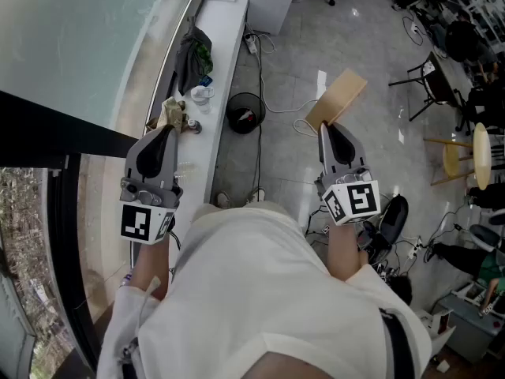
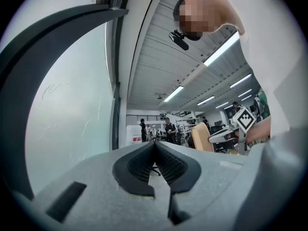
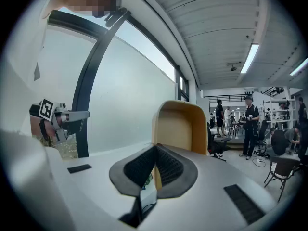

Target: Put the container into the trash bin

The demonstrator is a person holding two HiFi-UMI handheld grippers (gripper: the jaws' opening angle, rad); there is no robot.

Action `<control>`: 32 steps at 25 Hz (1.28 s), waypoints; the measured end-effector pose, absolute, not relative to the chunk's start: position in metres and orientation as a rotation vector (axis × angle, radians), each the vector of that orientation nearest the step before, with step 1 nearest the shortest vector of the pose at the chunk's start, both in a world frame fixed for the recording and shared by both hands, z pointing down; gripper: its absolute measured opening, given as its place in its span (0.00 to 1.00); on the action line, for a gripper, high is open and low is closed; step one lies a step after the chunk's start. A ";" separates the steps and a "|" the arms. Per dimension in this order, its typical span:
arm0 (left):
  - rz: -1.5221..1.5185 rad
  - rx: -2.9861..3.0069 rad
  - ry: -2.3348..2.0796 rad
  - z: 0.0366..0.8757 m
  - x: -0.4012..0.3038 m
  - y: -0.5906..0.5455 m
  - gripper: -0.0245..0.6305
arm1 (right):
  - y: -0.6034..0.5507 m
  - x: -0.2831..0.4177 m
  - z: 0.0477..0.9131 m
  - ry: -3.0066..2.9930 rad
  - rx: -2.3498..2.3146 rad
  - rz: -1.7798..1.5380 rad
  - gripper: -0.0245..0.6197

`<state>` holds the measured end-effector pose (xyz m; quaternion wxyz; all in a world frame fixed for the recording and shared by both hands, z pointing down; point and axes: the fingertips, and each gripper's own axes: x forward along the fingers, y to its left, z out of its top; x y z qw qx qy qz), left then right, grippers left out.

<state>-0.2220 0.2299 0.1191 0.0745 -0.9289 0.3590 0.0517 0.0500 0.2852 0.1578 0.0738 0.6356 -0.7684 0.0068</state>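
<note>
The tan container [image 1: 338,99] sticks up from the tips of your right gripper [image 1: 323,126], whose jaws are pinched tight on its lower edge. You are holding it in the air above the grey floor, off to the right of the round black trash bin [image 1: 245,113] that stands beside the white ledge [image 1: 225,46]. Your left gripper [image 1: 169,129] is raised near the clutter [image 1: 180,115] on that ledge, its jaws pressed together on nothing.
</note>
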 end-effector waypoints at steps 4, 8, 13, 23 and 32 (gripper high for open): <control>0.172 -2.793 1.073 0.117 -0.216 0.234 0.06 | 0.289 0.053 0.159 -2.305 1.910 0.029 0.05; 0.152 -2.809 1.082 0.125 -0.214 0.237 0.06 | 0.293 0.053 0.166 -2.314 1.903 0.052 0.05; 0.117 -2.809 1.114 0.130 -0.212 0.239 0.06 | 0.295 0.051 0.168 -2.375 1.850 0.047 0.05; 0.060 -2.802 1.184 0.149 -0.187 0.239 0.06 | 0.271 0.066 0.204 -2.438 1.713 0.123 0.05; 0.081 -2.914 1.191 0.189 -0.174 0.156 0.06 | 0.190 0.068 0.217 -2.390 1.662 0.141 0.05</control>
